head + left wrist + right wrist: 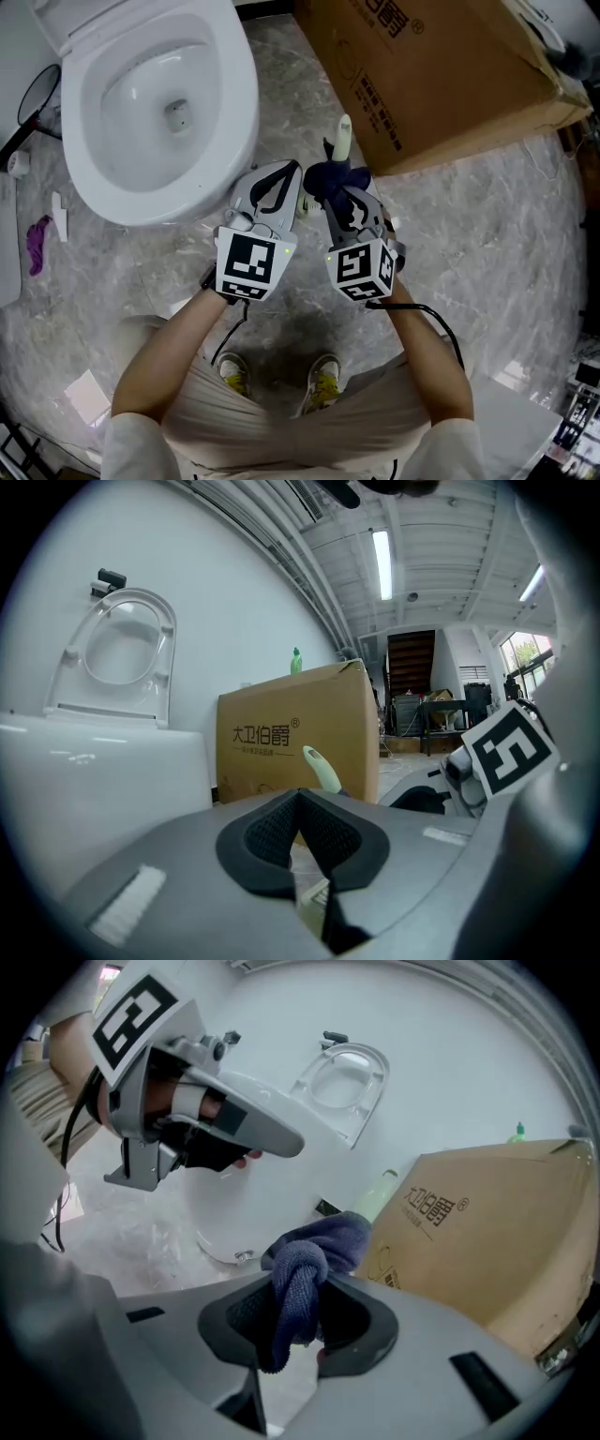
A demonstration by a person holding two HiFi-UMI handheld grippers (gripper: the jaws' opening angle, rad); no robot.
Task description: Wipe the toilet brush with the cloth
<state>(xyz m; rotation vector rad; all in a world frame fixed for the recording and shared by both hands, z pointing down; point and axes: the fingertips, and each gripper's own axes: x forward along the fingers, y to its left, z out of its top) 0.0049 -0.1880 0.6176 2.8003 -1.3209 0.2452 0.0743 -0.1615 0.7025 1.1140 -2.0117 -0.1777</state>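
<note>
Jaws: right gripper [298,1309] pinching cloth [314,1246], pinch hidden overhead; left gripper [300,799] closed, empty, near toilet brush [322,769].

- A grey marbled floor [487,234] covers the room.
- A white toilet [155,103] stands with its seat raised against a plain white wall [234,592].
- A large cardboard box [441,66] sits just beside the toilet, with a green bottle [296,660] on top.
- A strip light [382,564] glows on the ribbed ceiling.
- A bright window [525,653] shows at the far right.

Toilet brush [345,134] mostly hidden — cloth [333,178] covers shaft.
</note>
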